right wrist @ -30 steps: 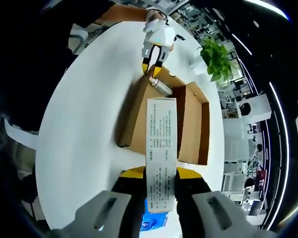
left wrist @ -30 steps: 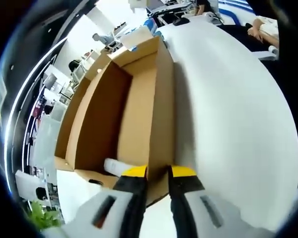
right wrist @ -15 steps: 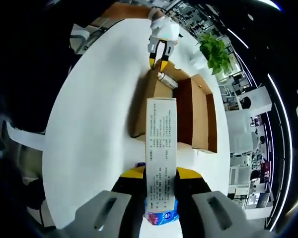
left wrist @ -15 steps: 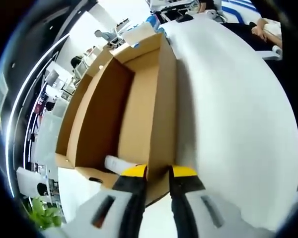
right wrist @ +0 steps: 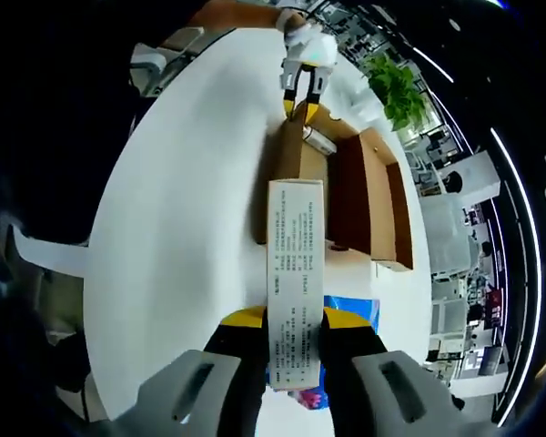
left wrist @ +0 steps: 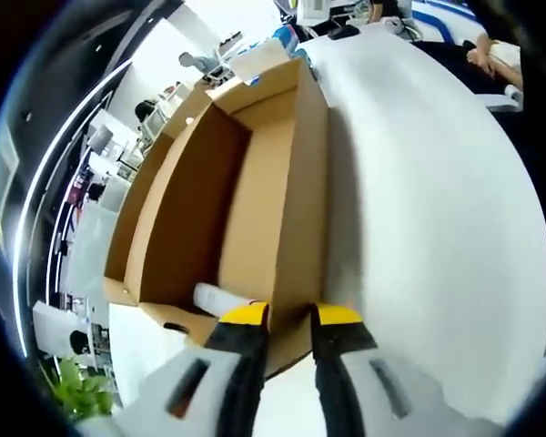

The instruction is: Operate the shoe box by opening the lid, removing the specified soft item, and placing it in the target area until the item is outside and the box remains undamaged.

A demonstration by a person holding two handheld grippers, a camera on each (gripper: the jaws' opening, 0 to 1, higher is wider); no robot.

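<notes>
One open shoe box [left wrist: 255, 191] sits on the table [left wrist: 419, 200]; left gripper [left wrist: 289, 319] fingers pinch its wall, right gripper [right wrist: 291, 320] fingers clamp one white packet [right wrist: 295, 273].

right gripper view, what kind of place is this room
Most likely an open-plan office or lab. A large white table holds the open cardboard shoe box; beyond it stand a potted green plant and rows of cluttered desks, with long strip lights overhead. In the left gripper view, people sit at distant workstations.
</notes>
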